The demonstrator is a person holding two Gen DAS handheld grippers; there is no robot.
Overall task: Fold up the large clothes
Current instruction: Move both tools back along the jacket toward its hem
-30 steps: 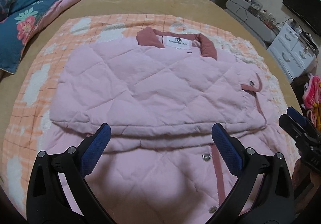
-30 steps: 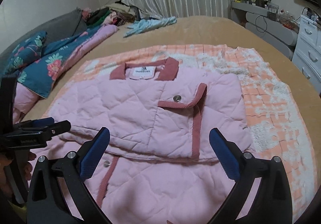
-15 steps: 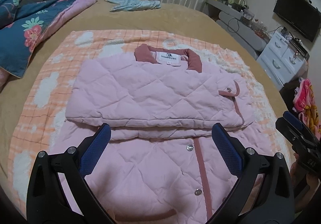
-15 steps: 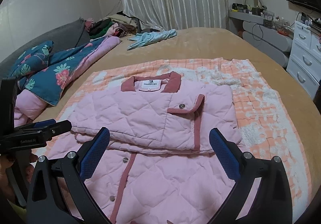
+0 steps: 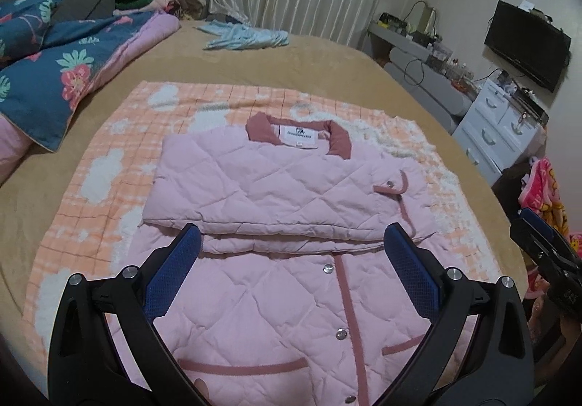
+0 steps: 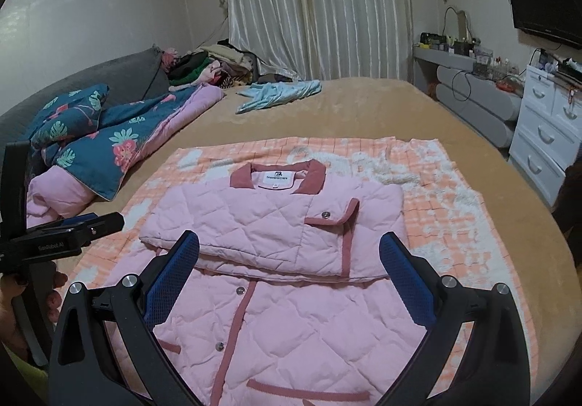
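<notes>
A pink quilted jacket (image 5: 276, 187) with dusty-rose collar and trim lies front up on an orange-and-white checked blanket (image 5: 120, 136) on the bed. Both sleeves are folded across the chest, forming a flat band above the buttoned lower front. It also shows in the right wrist view (image 6: 269, 224). My left gripper (image 5: 291, 257) is open and empty, held above the jacket's lower half. My right gripper (image 6: 289, 260) is open and empty, also above the lower half. Each gripper shows at the edge of the other's view, the right one (image 5: 545, 246) and the left one (image 6: 72, 231).
The bed has a tan cover (image 6: 363, 107). A blue floral quilt (image 5: 65, 71) lies at the left, a light blue garment (image 5: 247, 36) at the far end. White drawers (image 5: 498, 129) and a grey shelf stand at the right. Clothes are piled by the curtain.
Both grippers have pulled back and risen away from the jacket, so more of its lower front and the room shows. The jacket itself has not moved.
</notes>
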